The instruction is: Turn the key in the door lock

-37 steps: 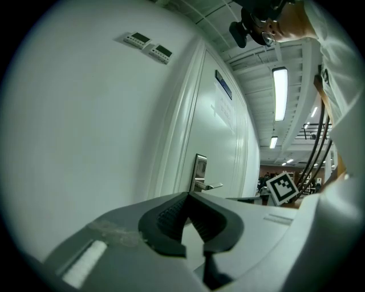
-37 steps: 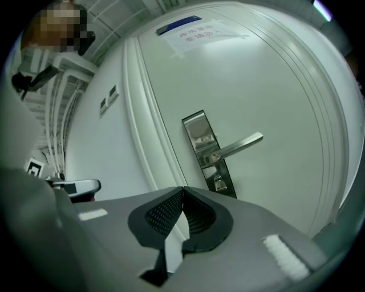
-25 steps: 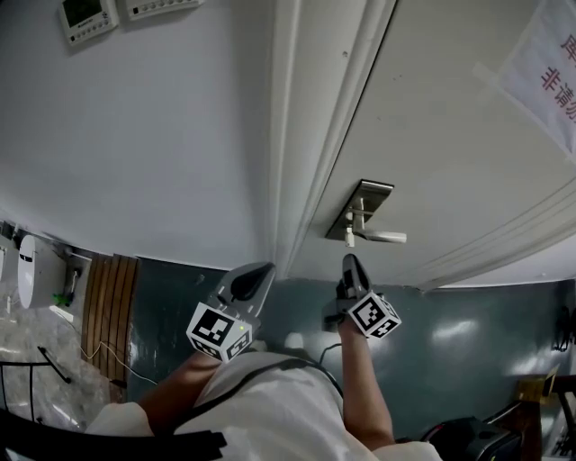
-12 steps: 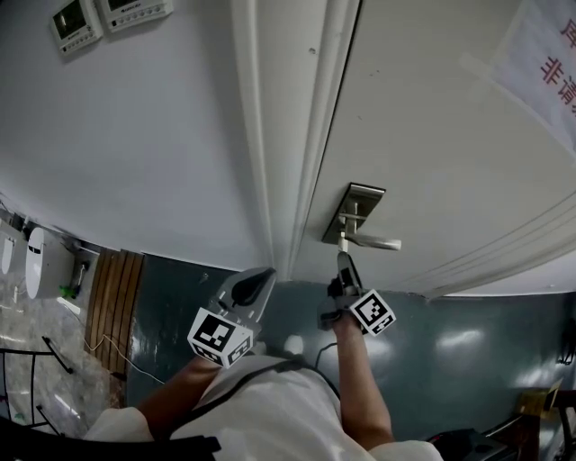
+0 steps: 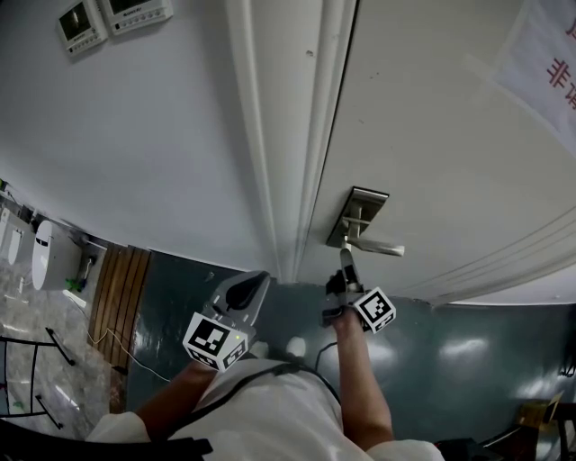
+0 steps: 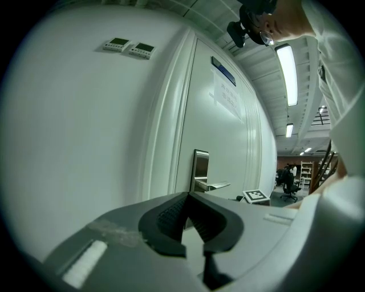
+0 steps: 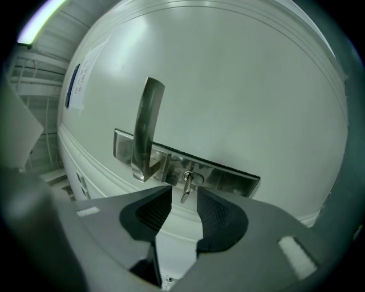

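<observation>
A steel lock plate with a lever handle sits on the white door. A small metal key sticks out of the plate below the handle. My right gripper points level at the lock. Its jaws are opening and the key stands between the fingertips with a gap on each side. In the head view that gripper is just under the plate. My left gripper hangs left of the door frame. In its own view it is shut on nothing.
The moulded door frame runs between the wall and the door. Two wall control panels are at the upper left. A paper notice is taped to the door. A wooden board lies on the dark floor at left.
The right gripper has rolled at the lock and shifted slightly toward the plate. The left gripper has hardly moved. The head view has tilted a little.
</observation>
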A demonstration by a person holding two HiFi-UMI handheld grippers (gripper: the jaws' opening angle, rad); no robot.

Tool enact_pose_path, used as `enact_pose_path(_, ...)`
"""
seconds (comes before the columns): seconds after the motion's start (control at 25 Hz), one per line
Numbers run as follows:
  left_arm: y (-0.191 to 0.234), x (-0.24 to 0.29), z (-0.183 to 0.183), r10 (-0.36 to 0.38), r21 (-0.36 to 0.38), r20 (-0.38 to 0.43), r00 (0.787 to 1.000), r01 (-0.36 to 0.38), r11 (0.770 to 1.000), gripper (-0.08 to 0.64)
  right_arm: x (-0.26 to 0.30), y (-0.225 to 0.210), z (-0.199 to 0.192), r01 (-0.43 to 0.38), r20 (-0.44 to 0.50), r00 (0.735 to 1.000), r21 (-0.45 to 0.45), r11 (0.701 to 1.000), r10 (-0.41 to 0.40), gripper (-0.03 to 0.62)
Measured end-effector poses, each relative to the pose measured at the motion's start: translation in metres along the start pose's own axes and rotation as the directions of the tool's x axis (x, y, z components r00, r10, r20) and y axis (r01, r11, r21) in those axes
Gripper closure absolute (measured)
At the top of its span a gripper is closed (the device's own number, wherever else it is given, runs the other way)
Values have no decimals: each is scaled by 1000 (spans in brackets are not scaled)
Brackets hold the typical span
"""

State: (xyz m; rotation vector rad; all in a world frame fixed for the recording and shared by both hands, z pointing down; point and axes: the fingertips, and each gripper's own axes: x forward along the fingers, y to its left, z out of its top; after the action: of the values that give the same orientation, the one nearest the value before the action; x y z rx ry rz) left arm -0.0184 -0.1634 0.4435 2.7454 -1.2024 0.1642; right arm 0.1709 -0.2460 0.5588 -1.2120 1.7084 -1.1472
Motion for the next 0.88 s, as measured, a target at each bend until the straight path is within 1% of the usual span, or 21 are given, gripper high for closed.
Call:
enact_pose_path(0.16, 2, -4, -1, 13, 0, -2, 1000, -13, 1000, 555, 3, 0, 0, -7, 5, 1000, 30, 1000, 7, 461)
enact_pose_path(0.4, 4, -8, 0, 19, -2, 1, 1000, -19, 1000, 555, 2, -5, 1, 14, 23, 1000, 68, 998, -16, 501)
enact_pose_path(0.48, 6, -9, -1, 23, -4, 0, 1000, -23, 1000, 555, 2, -5, 1, 17, 22, 1000, 66, 998, -18, 517)
enact_pose_path(0.6, 9, -11, -2, 25, -4, -5, 1000, -25, 1000, 555, 4, -3, 0, 20, 14, 1000, 37, 999, -20, 544)
enact_pose_path(0.68, 11, -12, -2, 23, -2, -6, 1000, -23, 1000, 555, 3, -4, 1, 43, 13, 999, 14, 999, -43, 555)
enact_pose_path(0.8, 13, -12, -2, 21, -4, -2, 1000, -21, 1000, 555, 3, -3, 2, 64, 13, 998, -21, 998, -63, 557)
enact_pose_path(0.88, 15, -13, -2, 20, -6, -1, 1000, -20, 1000, 555, 4, -1, 2, 77, 10, 997, -60, 995, -76, 558)
